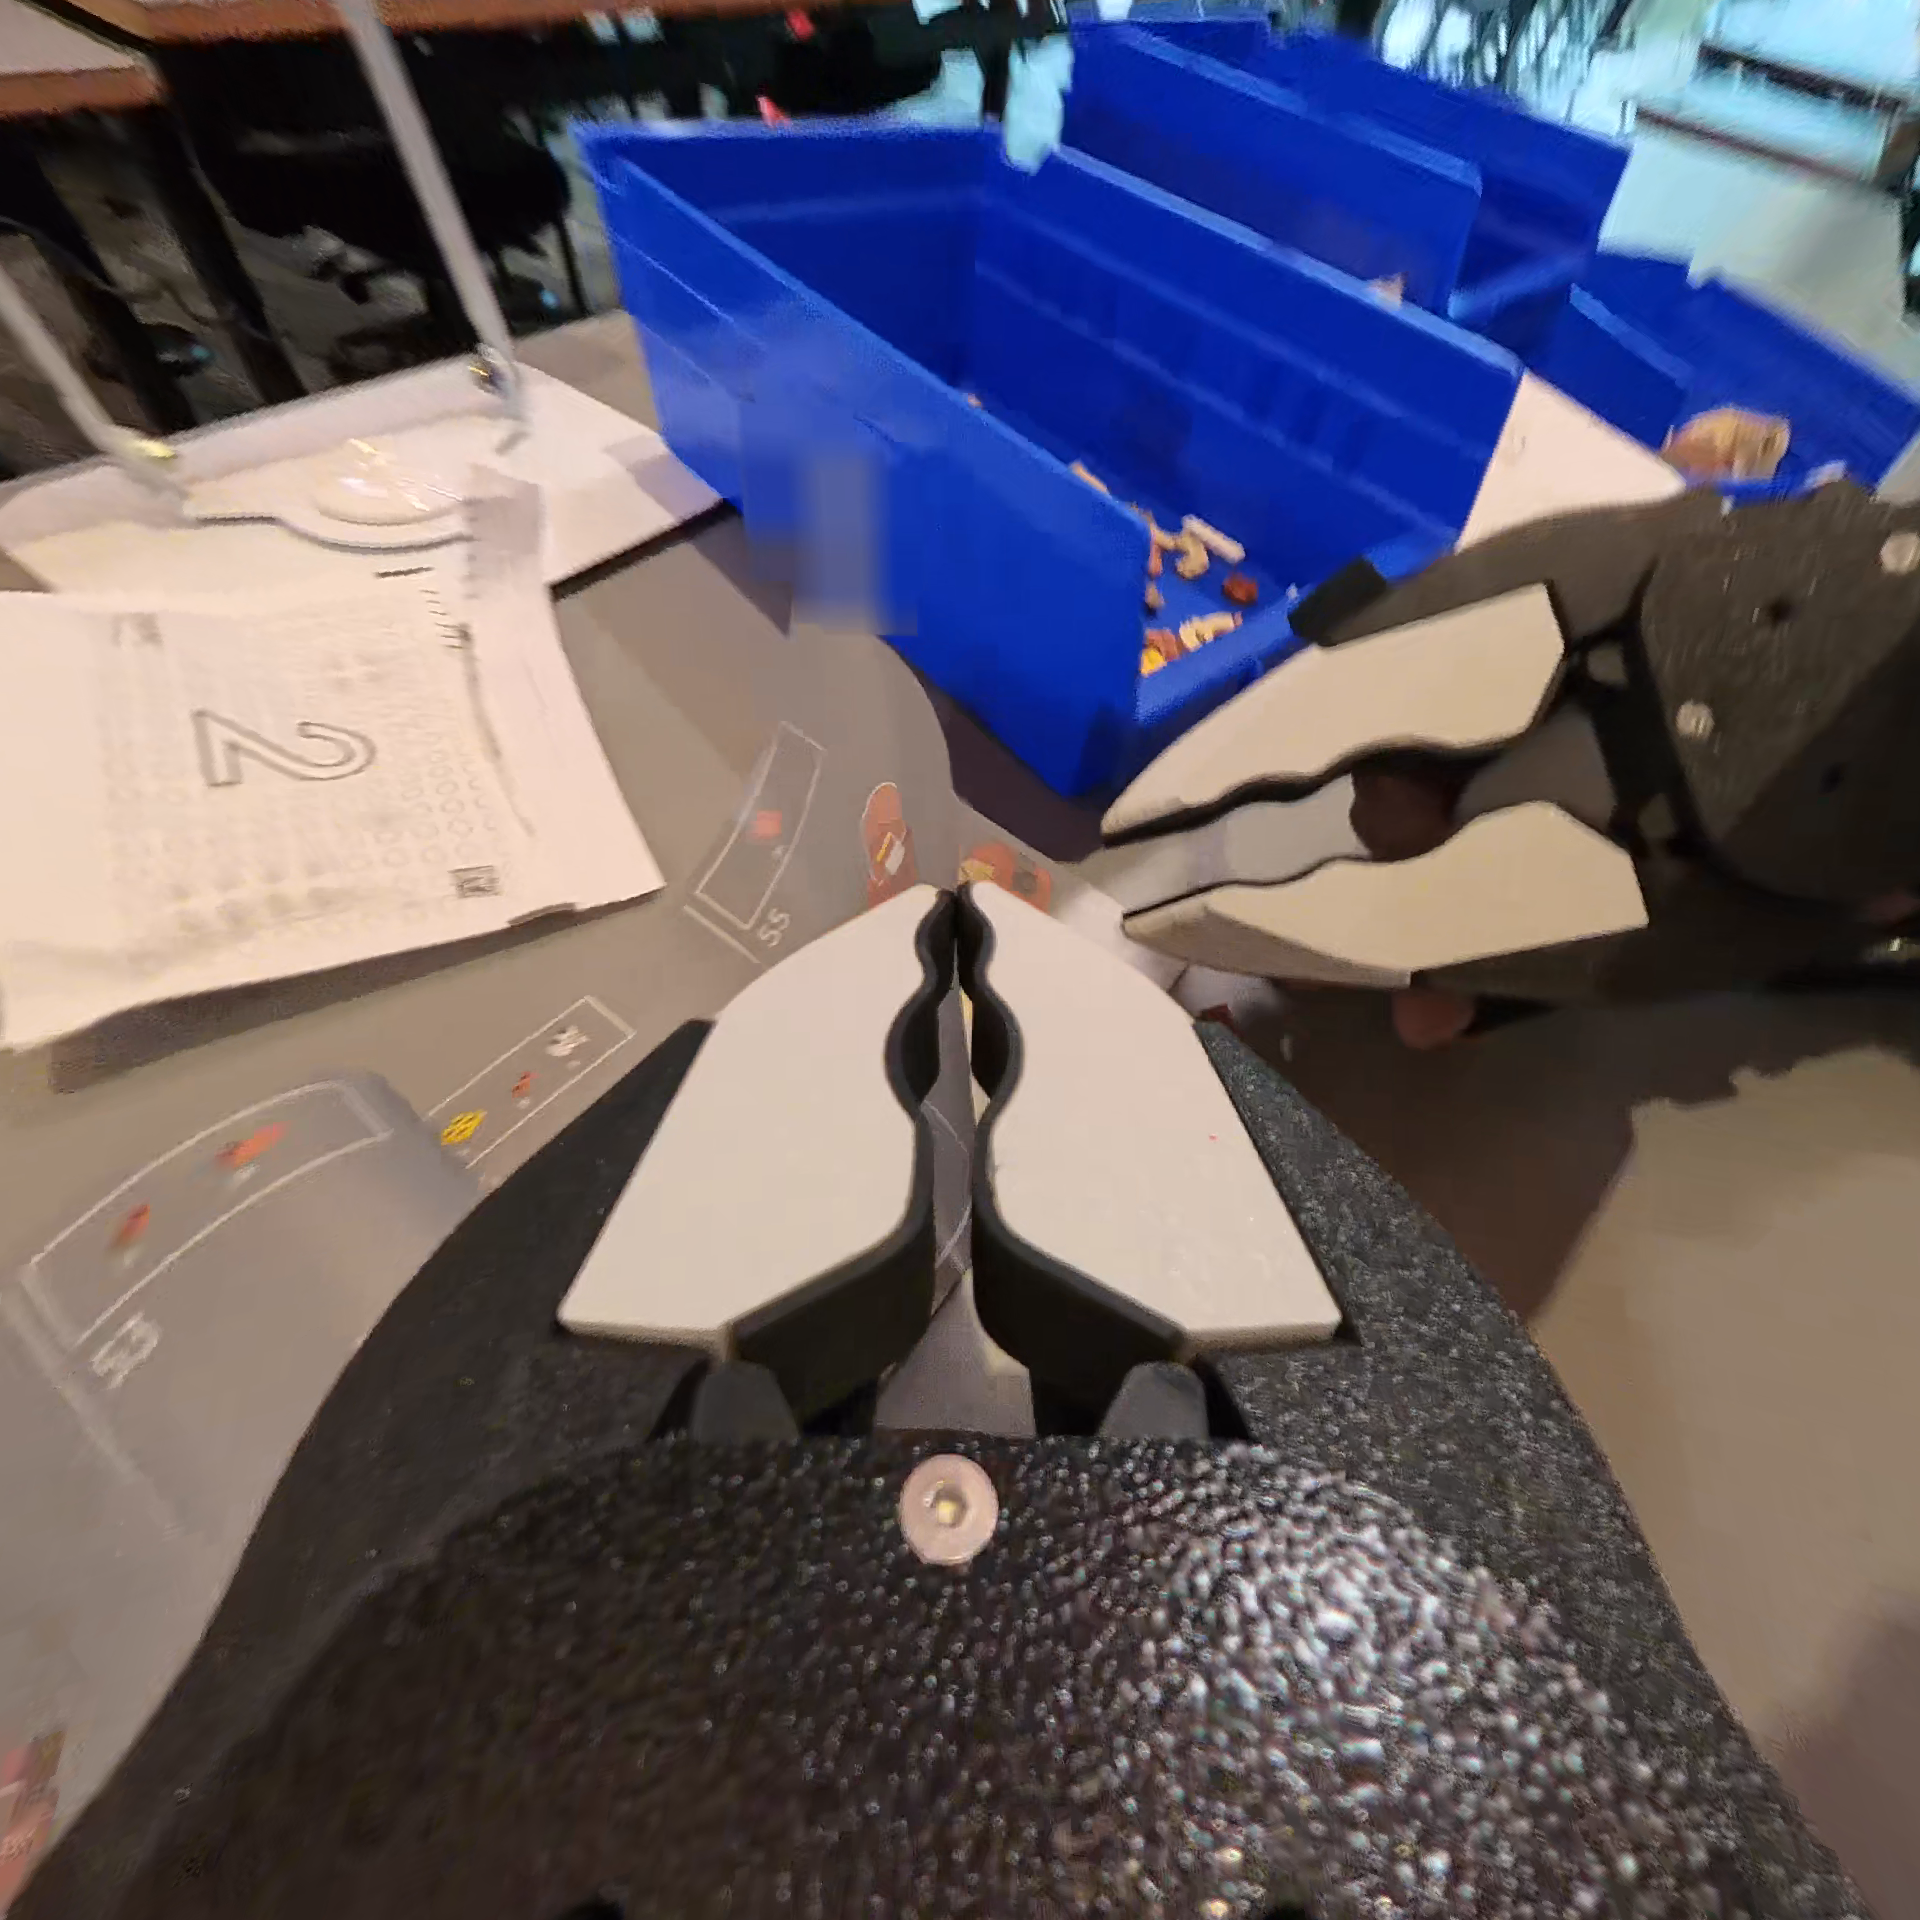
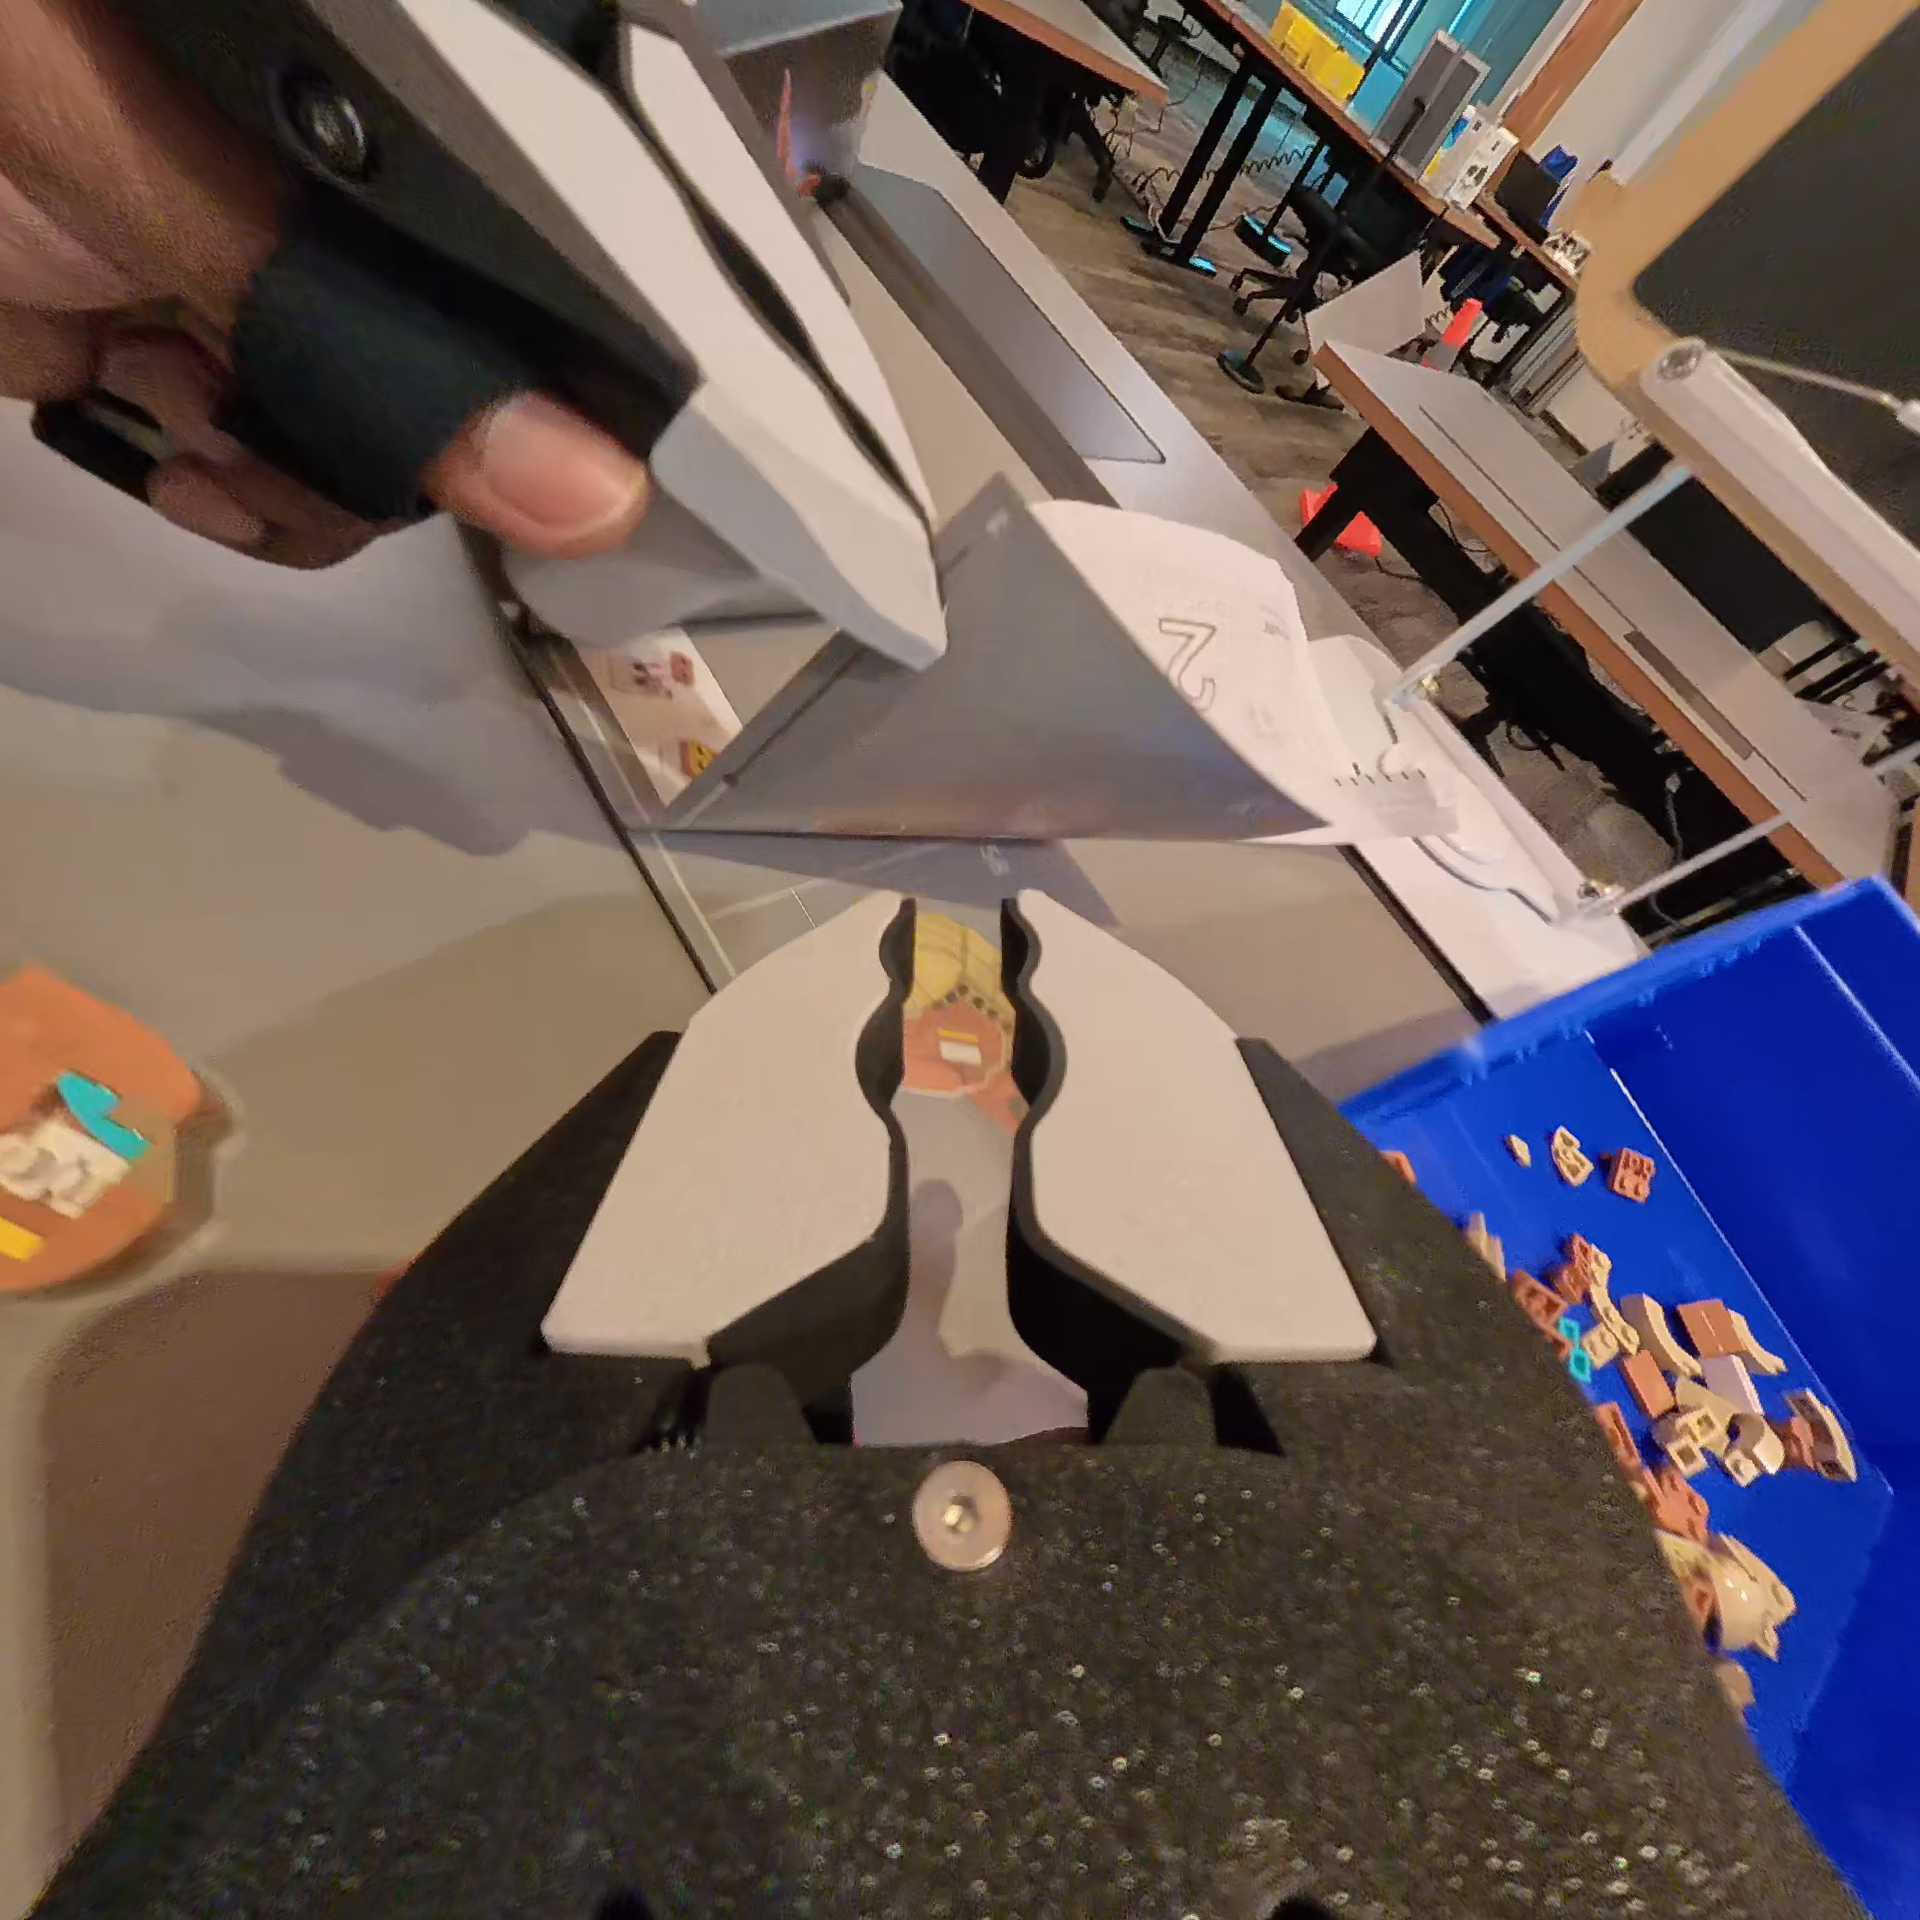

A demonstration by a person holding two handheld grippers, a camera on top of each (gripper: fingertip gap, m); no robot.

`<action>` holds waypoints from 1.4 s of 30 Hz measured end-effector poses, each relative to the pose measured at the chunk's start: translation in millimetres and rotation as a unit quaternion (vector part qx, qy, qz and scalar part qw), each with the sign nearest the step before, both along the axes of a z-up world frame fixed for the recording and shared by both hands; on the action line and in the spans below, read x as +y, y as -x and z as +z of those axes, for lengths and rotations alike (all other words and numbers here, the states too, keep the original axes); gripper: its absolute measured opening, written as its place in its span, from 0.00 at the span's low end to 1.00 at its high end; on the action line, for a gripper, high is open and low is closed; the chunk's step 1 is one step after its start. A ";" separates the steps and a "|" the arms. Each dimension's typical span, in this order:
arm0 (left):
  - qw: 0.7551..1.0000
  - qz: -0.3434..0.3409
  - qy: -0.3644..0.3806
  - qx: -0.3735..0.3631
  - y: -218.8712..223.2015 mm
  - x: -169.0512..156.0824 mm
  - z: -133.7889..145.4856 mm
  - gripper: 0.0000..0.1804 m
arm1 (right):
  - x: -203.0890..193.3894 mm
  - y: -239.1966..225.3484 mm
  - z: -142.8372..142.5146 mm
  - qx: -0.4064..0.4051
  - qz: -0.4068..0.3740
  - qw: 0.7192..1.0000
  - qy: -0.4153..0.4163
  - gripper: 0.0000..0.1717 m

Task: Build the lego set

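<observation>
Risking a tear or crease in the booklet page (image 2: 1039, 707): left gripper (image 1: 956, 899) clamping shut on its lifted edge at 12 o'clock in the right wrist view, right gripper (image 2: 956, 914) hovering just below, fingers apart, gripping nothing visible. Crowding in: blue bin (image 2: 1714, 1091) at 3 o'clock, loose paper sheet (image 1: 260, 748) at 10 o'clock in the left view, small bricks (image 2: 1683, 1382) lying in the bin.

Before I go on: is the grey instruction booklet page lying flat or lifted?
Lifted. The grey booklet page curls up off the spread, its corner at the left gripper, shadow beneath.
</observation>
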State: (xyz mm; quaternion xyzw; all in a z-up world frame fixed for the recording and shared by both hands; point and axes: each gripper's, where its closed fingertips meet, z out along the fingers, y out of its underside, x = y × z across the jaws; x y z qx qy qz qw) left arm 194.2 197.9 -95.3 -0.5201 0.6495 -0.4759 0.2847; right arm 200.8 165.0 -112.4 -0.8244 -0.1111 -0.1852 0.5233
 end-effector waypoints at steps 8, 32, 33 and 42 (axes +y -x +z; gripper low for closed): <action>0.986 0.105 0.103 -0.071 41.4 73.0 26.5 0.00 | 55.0 15.8 4.9 -0.001 -0.004 1.000 0.024 0.09; 0.992 0.105 -0.022 0.067 121.4 140.6 -28.9 0.27 | 128.7 16.9 -35.9 0.043 0.000 0.993 0.110 0.08; 0.990 0.098 -0.063 0.074 125.3 141.9 -29.4 0.27 | 128.7 17.0 -36.3 0.043 0.001 0.993 0.111 0.08; 0.931 0.025 -0.305 0.201 170.5 159.3 -55.8 0.28 | 132.0 20.7 -35.2 0.041 0.008 0.993 0.112 0.07</action>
